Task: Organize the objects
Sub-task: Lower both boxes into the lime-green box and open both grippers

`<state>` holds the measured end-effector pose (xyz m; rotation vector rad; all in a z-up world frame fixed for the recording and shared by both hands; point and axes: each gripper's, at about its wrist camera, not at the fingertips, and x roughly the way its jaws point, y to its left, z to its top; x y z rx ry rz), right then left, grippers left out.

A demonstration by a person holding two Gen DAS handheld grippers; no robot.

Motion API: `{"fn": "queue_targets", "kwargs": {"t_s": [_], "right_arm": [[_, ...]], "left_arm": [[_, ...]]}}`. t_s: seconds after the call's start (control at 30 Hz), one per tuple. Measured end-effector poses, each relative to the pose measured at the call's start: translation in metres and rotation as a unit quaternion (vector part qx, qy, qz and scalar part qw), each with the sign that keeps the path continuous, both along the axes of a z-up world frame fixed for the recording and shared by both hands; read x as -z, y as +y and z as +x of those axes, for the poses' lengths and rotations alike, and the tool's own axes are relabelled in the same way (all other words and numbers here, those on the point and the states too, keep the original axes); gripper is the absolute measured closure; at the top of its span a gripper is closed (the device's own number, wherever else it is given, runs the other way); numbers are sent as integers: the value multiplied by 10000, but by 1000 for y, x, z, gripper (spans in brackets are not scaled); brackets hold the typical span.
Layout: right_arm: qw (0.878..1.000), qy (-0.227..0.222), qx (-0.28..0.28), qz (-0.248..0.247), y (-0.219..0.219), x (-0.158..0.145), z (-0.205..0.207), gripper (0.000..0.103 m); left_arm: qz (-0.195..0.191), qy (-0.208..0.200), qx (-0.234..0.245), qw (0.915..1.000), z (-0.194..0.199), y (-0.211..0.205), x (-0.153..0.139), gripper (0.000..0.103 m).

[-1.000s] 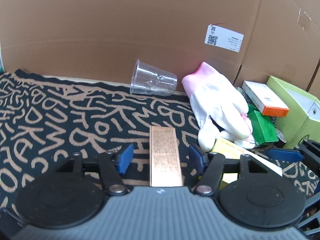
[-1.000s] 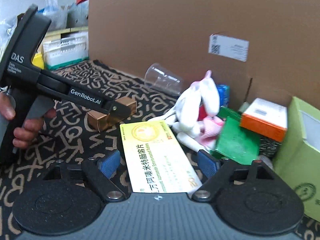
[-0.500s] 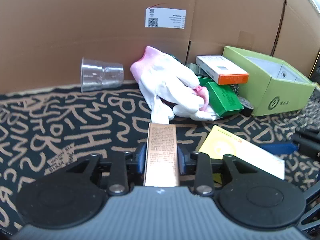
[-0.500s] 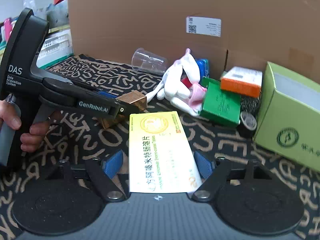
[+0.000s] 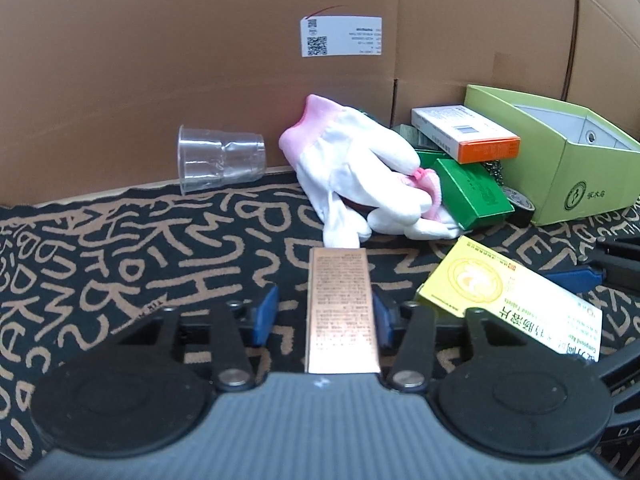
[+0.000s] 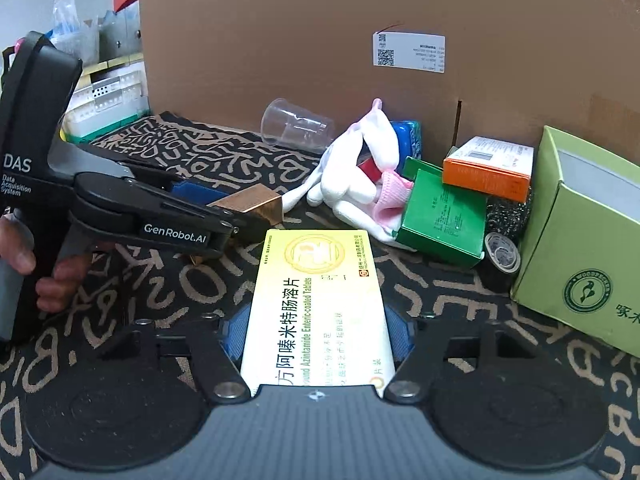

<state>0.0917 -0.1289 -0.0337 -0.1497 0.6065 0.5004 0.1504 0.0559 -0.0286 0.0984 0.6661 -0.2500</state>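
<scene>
You can read "DAS Data Acquisition System" and "GenRobot.AI" on the left gripper (image 6: 240,216), left of your right one. Between the right gripper's (image 6: 316,332) fingers, the yellow tablet box (image 6: 320,304) reads "Azintamide Enteric-coated Tablets". Ahead right, the green carton (image 6: 580,248) says "WOODPECKER".

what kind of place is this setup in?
Likely a makeshift data-collection corner in a storeroom or office, not a home: a cardboard sheet as backdrop, patterned cloth on the surface, stacked plastic bins behind.

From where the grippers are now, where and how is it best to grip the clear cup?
The clear cup lies on its side against the cardboard wall, mouth toward the left. Probably grip across its round middle from above, fingers front and back; the thin wall looks already dented, so close gently.
</scene>
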Motion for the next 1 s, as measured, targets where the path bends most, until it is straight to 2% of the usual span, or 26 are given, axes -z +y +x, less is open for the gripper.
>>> {"fn": "queue_targets", "kwargs": {"t_s": [0.07, 0.1, 0.23, 0.37, 0.43, 0.53, 0.67, 0.83, 1.0], "right_arm": [[10000, -43, 34, -9, -1, 0, 0, 33], [10000, -51, 40, 12, -2, -1, -1, 33], [9995, -170, 82, 237, -10, -8, -4, 33], [9972, -486, 258, 513, -25, -23, -9, 33], [9946, -673, 381, 685, -37, -32, -11, 33], [9895, -952, 605, 900, -57, -45, -12, 33], [9788, -1288, 1078, 1170, -93, -62, -8, 33], [9591, -1804, 1811, 1214, -142, -77, 4, 33], [9389, -1913, 2664, 1042, -187, -73, 30, 33]], "left_arm": [[13, -22, 47, 10000, -1, -2, 0, 71], [36, -37, 65, 10000, -2, -3, 0, 73], [33, -21, -73, 10000, -5, -5, -2, 73], [-338, 167, -211, 9991, -7, -3, -12, 73], [-438, 186, -175, 9987, -10, -9, -20, 73], [-349, 51, 22, 9994, -12, -31, -40, 73], [-302, -259, 345, 9986, -12, -69, -72, 73], [-295, -530, 616, 9963, 2, -124, -103, 73], [-470, -347, 869, 9945, 31, -183, -112, 73]]}}
